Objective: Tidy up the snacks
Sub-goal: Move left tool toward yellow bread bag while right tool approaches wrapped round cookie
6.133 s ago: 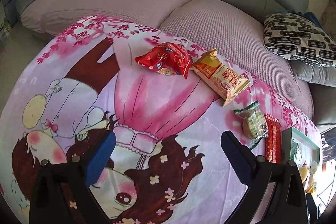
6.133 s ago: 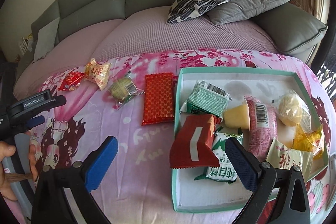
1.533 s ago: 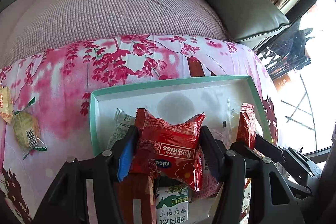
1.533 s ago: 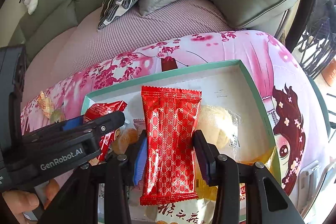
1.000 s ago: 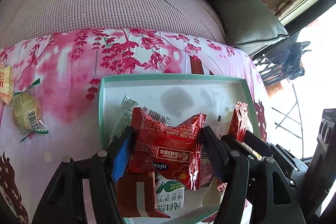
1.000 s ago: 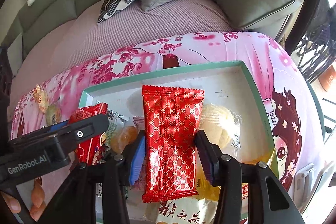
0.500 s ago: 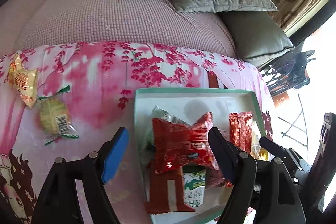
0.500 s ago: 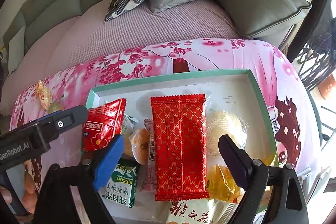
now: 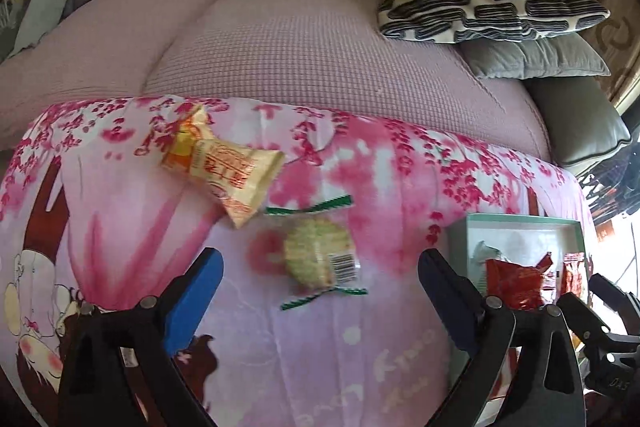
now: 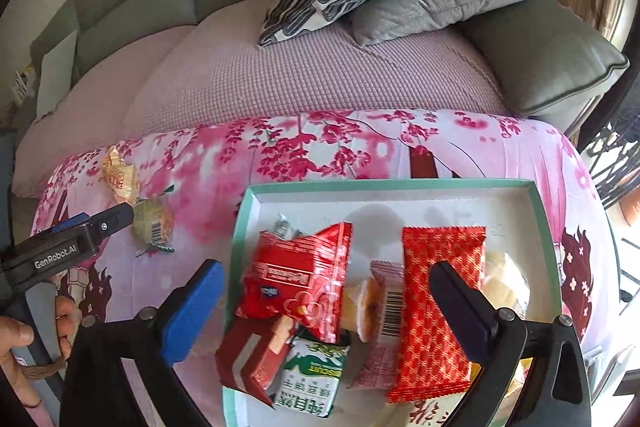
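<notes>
on the pink cartoon blanket (image 9: 320,367), far left, lies a yellow snack packet (image 9: 224,171), and just right of it a round biscuit in clear wrap (image 9: 318,259). the left tongs (image 9: 320,303) hang over that biscuit, jaws opening wide, nothing between them pressed or held. further right sits the green-rimmed tray (image 10: 380,183) full of snacks: a red kiss packet (image 10: 298,279) on the left side, a green biscuit pack (image 10: 312,379) below it, then a flat red patterned packet (image 10: 436,307) lying loose in the tray. the right tongs (image 10: 324,311) hover above the tray, jaws opening, gripping nothing. a hand (image 10: 24,355) holds the left tool.
</notes>
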